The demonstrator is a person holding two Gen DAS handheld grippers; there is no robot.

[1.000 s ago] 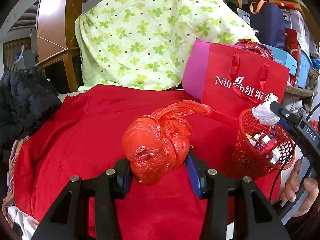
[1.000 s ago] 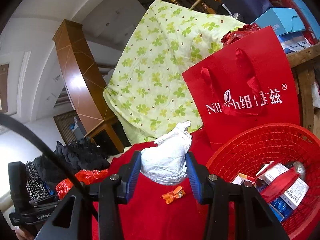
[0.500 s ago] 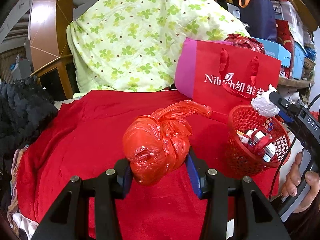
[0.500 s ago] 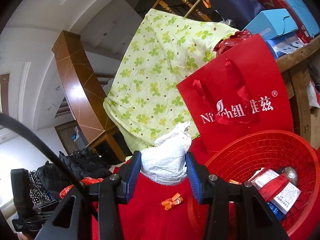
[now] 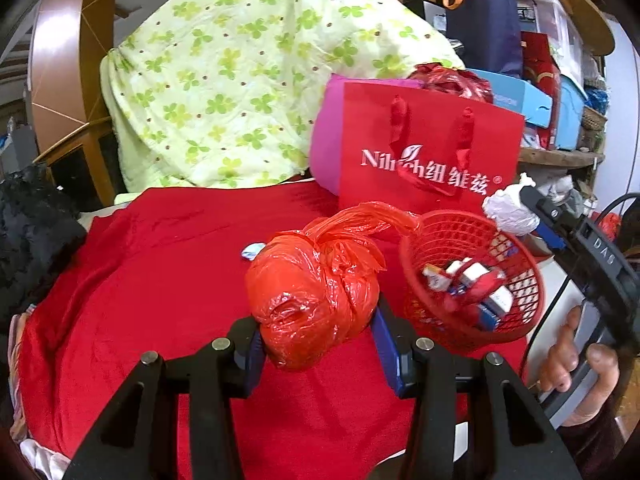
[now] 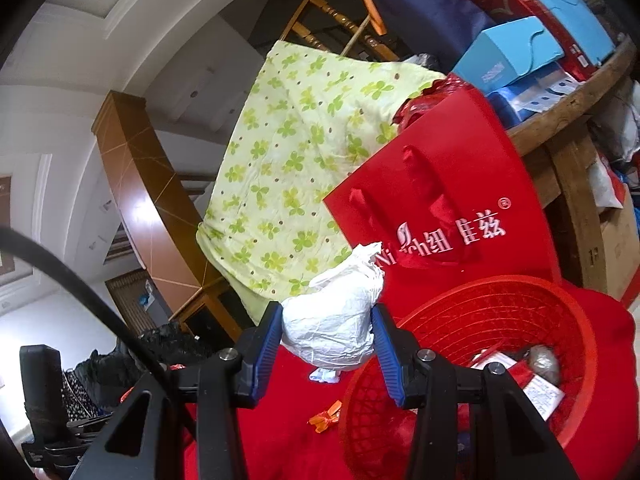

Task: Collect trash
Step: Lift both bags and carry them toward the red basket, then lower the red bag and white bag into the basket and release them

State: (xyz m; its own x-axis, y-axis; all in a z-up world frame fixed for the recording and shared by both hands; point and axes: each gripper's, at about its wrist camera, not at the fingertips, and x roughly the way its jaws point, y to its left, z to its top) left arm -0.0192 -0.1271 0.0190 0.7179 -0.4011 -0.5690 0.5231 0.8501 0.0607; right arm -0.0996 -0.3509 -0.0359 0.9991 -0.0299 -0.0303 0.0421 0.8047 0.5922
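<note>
Closer now, red basket (image 5: 532, 280) at lower right — red bag bundle (image 5: 316, 300) pinched by left gripper (image 5: 318, 344), white wad (image 6: 332, 328) by right gripper (image 6: 326, 338); orange wrapper (image 6: 326, 420) uncollected.

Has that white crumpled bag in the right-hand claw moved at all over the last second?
Yes. In the left view, the white bag, held by the right gripper, has drifted over the far rim of the red basket.
</note>
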